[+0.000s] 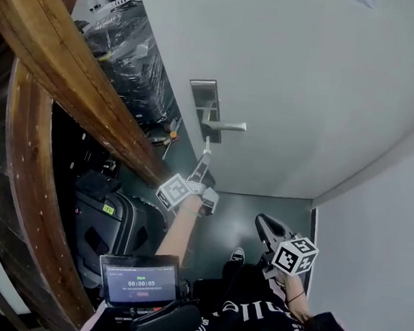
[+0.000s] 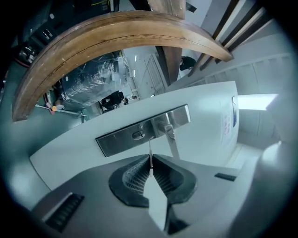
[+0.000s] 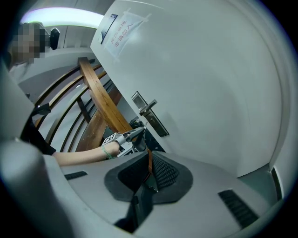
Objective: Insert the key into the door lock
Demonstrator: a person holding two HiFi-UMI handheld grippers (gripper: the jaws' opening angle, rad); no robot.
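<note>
The white door [image 1: 294,75] carries a steel lock plate [image 1: 202,99] with a lever handle [image 1: 225,125]. My left gripper [image 1: 205,156] is held up just below the plate, shut on a thin metal key [image 2: 150,155]. The key's tip sits slightly below and to the right of the keyhole [image 2: 138,135], close to the plate; I cannot tell if it touches. The handle [image 2: 170,132] is just right of the key. My right gripper [image 1: 260,220] hangs low near the person's lap, away from the door, its jaws [image 3: 149,160] shut with nothing held. In the right gripper view, the left gripper [image 3: 130,137] is below the lock plate [image 3: 150,118].
A curved wooden banister [image 1: 76,92] runs along the left, close to the left arm. Plastic-wrapped goods [image 1: 130,53] and a dark case [image 1: 108,224] lie beyond it. A timer screen [image 1: 139,281] is at the bottom. A white wall [image 1: 374,233] closes the right side. A paper notice [image 3: 122,29] hangs on the door.
</note>
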